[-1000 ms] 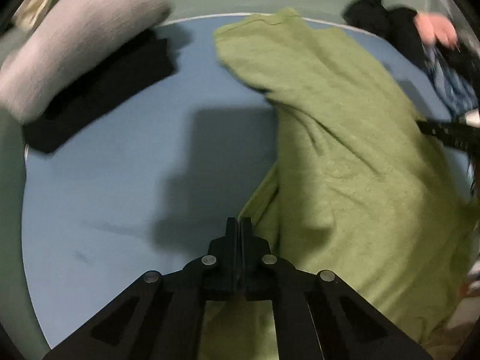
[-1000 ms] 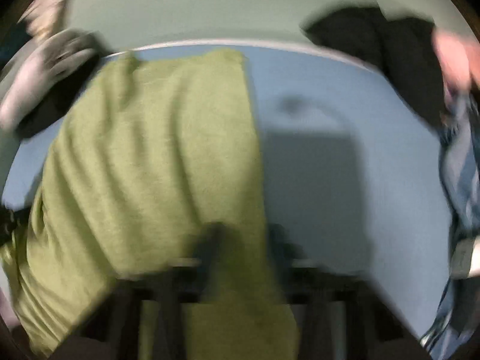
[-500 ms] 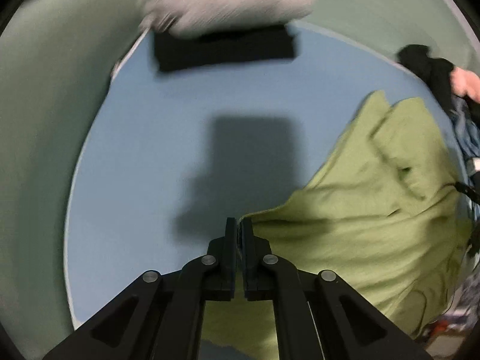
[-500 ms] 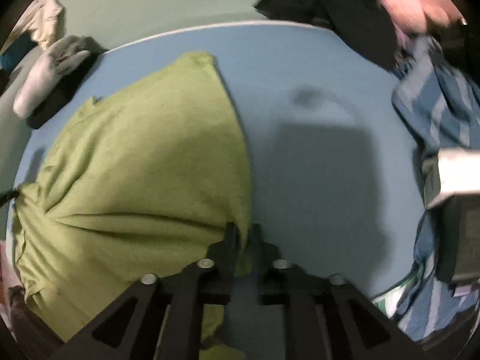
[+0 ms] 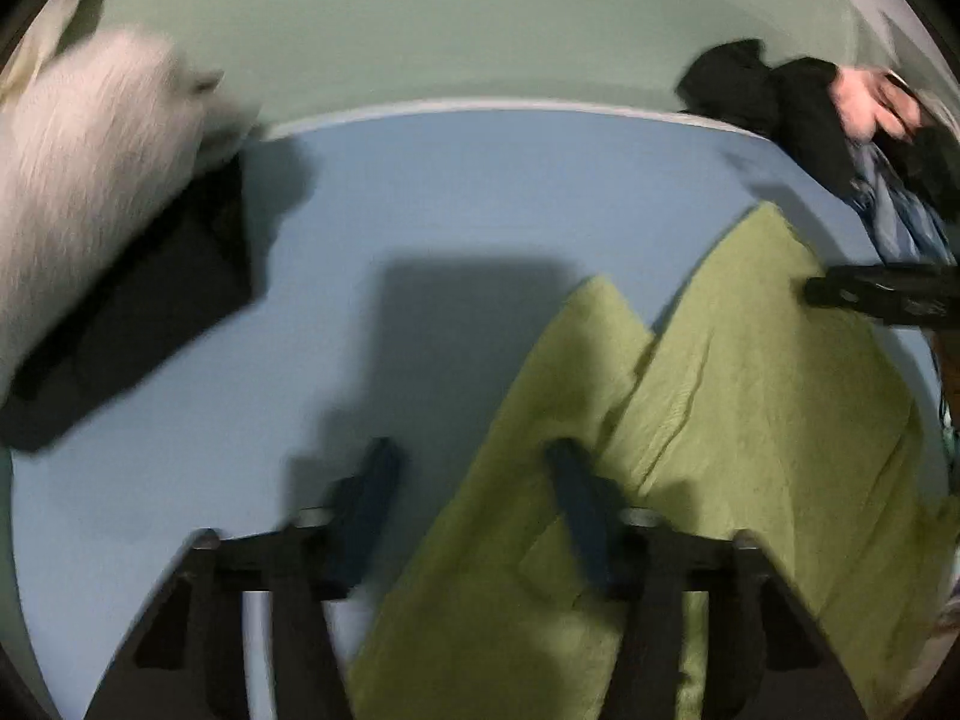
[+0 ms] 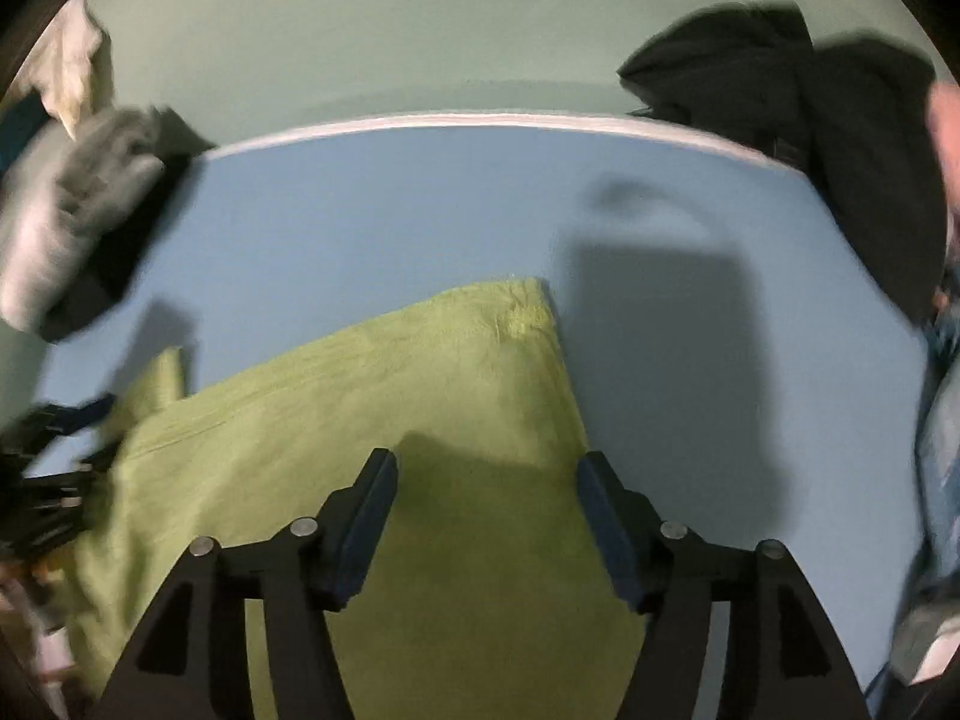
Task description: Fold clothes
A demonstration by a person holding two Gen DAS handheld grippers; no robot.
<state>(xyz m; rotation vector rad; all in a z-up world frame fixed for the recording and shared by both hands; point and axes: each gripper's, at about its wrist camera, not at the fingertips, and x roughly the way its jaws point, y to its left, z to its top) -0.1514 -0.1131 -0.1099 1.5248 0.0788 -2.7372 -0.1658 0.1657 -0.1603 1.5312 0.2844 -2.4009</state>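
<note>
A green garment (image 5: 690,450) lies on the blue surface (image 5: 420,210), its two pointed corners side by side at the far end. My left gripper (image 5: 474,480) is open above the garment's left edge, with nothing between its fingers. In the right wrist view the green garment (image 6: 390,420) spreads flat below, and my right gripper (image 6: 486,486) stands open over its right part, holding nothing. The right gripper's tip (image 5: 870,294) shows at the right edge of the left wrist view. The left gripper (image 6: 54,456) appears blurred at the left of the right wrist view.
A folded stack, a grey-white garment (image 5: 78,192) on a black one (image 5: 138,324), sits at the far left. A heap of dark (image 6: 810,132) and blue clothes (image 6: 942,432) lies at the far right, against a green wall (image 6: 420,18). Bare blue surface lies beyond the green garment.
Both grippers were shut on the green garment's edges and are now open. The garment has dropped flat onto the blue surface with its corners brought together.
</note>
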